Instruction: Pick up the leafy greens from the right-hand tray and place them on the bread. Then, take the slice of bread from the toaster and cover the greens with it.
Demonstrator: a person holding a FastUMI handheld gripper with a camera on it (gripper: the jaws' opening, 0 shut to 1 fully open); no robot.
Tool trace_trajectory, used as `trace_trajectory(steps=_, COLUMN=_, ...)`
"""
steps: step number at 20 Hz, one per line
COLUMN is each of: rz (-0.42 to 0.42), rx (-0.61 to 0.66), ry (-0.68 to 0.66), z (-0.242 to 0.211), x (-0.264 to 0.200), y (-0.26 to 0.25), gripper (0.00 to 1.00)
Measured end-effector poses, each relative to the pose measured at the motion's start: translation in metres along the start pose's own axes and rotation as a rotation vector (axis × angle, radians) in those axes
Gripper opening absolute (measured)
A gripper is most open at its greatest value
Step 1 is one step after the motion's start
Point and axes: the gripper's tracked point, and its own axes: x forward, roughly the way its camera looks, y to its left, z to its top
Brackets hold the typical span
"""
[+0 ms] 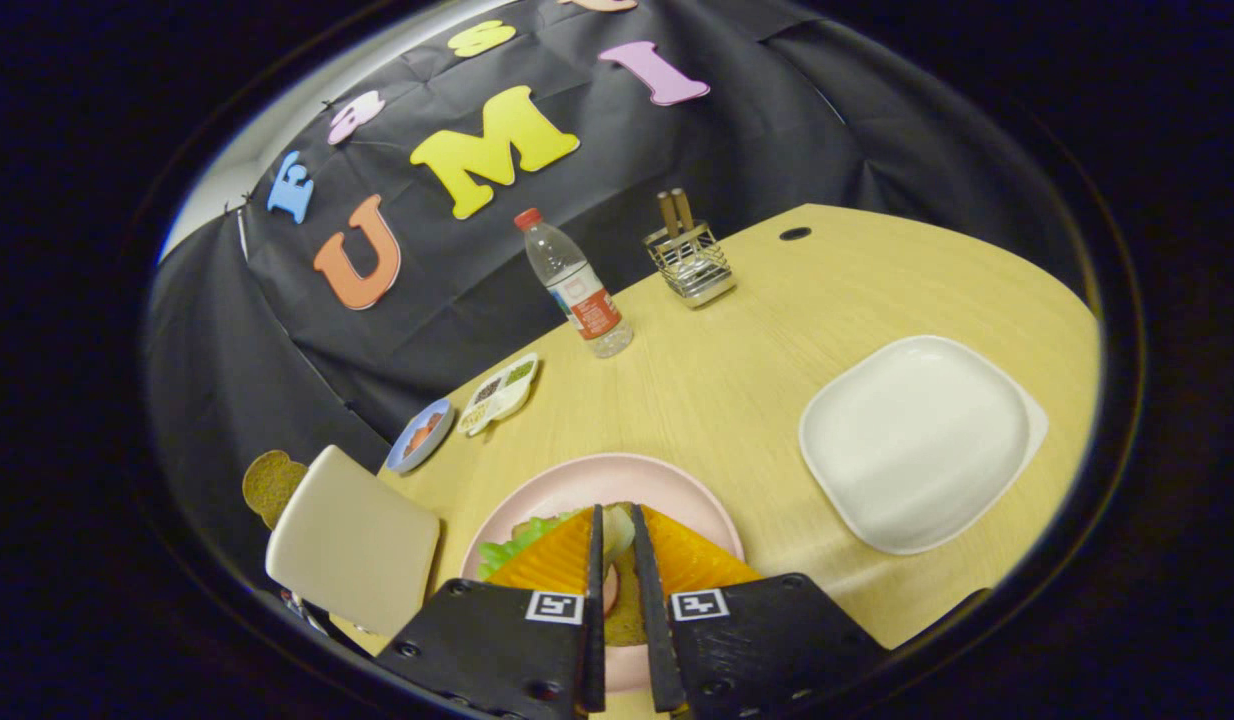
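The hand-held gripper (617, 545) hangs low over the pink plate (677, 490), its fingers drawn almost together with a narrow gap; what they grip, if anything, cannot be told. Leafy greens (512, 545) lie on the bread (625, 610) there. The right-hand white tray (912, 440) holds nothing. Judgement: greens placed; next, fetch the slice (270, 485) from the toaster (352, 545) at near left.
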Motion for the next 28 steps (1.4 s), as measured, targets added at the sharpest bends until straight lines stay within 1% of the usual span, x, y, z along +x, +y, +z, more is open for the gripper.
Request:
trace_trajectory(steps=1, rz=-0.013, rx=-0.022, ry=-0.029, z=0.006, x=-0.005, y=-0.001, gripper=0.3)
trace_trajectory(steps=4, rz=-0.046, rx=-0.088, ry=-0.129, z=0.03, x=-0.021, y=0.003, gripper=0.54)
trace_trajectory(steps=6, rz=-0.035, rx=-0.152, ry=-0.196, z=0.045, x=-0.038, y=0.03, gripper=0.69)
trace_trajectory(steps=7, rz=-0.018, rx=-0.197, ry=-0.229, z=0.053, x=-0.048, y=0.052, gripper=0.77)
trace_trajectory(steps=9, rz=0.04, rx=-0.279, ry=-0.263, z=0.059, x=-0.062, y=0.1, gripper=0.8)
trace_trajectory(steps=12, rz=0.152, rx=-0.35, ry=-0.239, z=0.051, x=-0.074, y=0.168, gripper=0.84)
trace_trajectory(steps=13, rz=0.171, rx=-0.367, ry=-0.233, z=0.049, x=-0.076, y=0.183, gripper=0.86)
trace_trajectory(steps=16, rz=0.199, rx=-0.397, ry=-0.235, z=0.045, x=-0.08, y=0.226, gripper=0.88)
trace_trajectory(steps=17, rz=0.204, rx=-0.405, ry=-0.225, z=0.039, x=-0.08, y=0.24, gripper=0.91)
trace_trajectory(steps=19, rz=0.19, rx=-0.394, ry=-0.215, z=0.03, x=-0.078, y=0.257, gripper=0.94)
trace_trajectory(steps=22, rz=0.209, rx=-0.385, ry=-0.179, z=0.01, x=-0.072, y=0.284, gripper=0.94)
trace_trajectory(steps=25, rz=0.229, rx=-0.409, ry=-0.125, z=-0.019, x=-0.067, y=0.304, gripper=0.94)
trace_trajectory(steps=28, rz=0.222, rx=-0.436, ry=-0.099, z=-0.036, x=-0.058, y=0.319, gripper=0.94)
